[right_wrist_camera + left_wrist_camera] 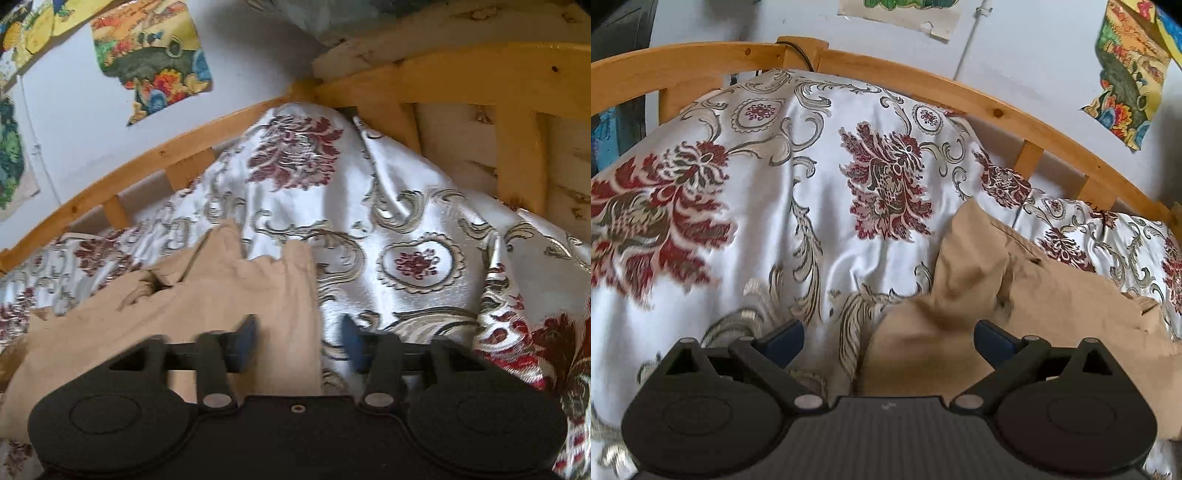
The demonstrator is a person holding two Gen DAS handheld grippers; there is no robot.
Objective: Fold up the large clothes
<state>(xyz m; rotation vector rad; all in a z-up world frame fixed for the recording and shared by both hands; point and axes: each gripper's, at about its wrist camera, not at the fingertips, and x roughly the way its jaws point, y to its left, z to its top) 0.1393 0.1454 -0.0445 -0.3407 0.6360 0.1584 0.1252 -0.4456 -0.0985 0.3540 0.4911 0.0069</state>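
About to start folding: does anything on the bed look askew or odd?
The tan garment lies bunched and creased on the floral bedspread, not spread flat. Both tools, left and right, are open, holding nothing.

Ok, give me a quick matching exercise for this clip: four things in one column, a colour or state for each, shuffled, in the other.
Things:
1. trousers
2. bedspread
3. bed rail
4. left gripper

Descriptions:
A. honey-coloured wood
B. white with dark red flowers
C. open, holding nothing
D. plain tan, crumpled

Pairs: 1-D, 2-B, 3-A, 4-C
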